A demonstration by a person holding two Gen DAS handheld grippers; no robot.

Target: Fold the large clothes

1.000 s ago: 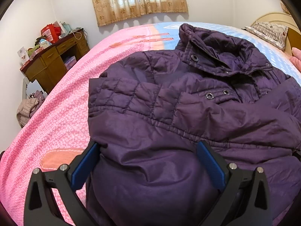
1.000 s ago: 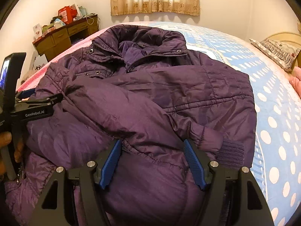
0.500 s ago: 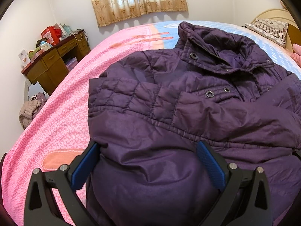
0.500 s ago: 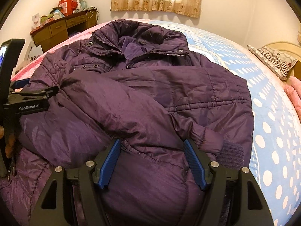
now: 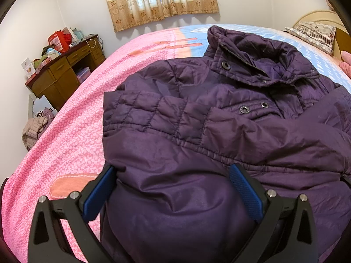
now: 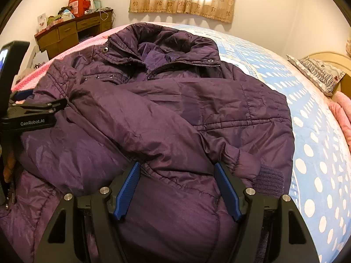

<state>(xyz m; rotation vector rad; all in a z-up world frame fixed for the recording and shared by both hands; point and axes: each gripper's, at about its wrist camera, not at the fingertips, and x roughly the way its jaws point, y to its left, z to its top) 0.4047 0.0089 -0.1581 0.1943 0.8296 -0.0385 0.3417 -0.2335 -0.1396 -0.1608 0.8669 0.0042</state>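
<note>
Purple padded jacket (image 5: 219, 144) lies front-up across the bed, filling the centre and lower part of both views, collar toward the top of the frame. Only the right wrist view shows its folded-over sleeve ending in a ribbed cuff (image 6: 268, 178) at lower right, and the left gripper's black body (image 6: 33, 115) at the left edge; the left wrist view alone shows the jacket's quilted left edge against the pink bedding. The left gripper (image 5: 173, 188) has its blue pads spread wide with a bulge of jacket fabric between them; the right gripper (image 6: 177, 188) likewise stands spread over a hump of fabric, though whether the pads of either actually press on the cloth is hard to tell. The fabric is shiny, creased, with snap buttons and a half-open zip at the collar. The bedspread (image 5: 65, 144) is pink at left and blue with white dots (image 6: 318, 144) at right. A wooden desk (image 5: 63, 74) piled with clutter stands at upper left, a curtain (image 5: 162, 2) hangs at the top, and a pillow (image 6: 318, 72) lies at right.
</note>
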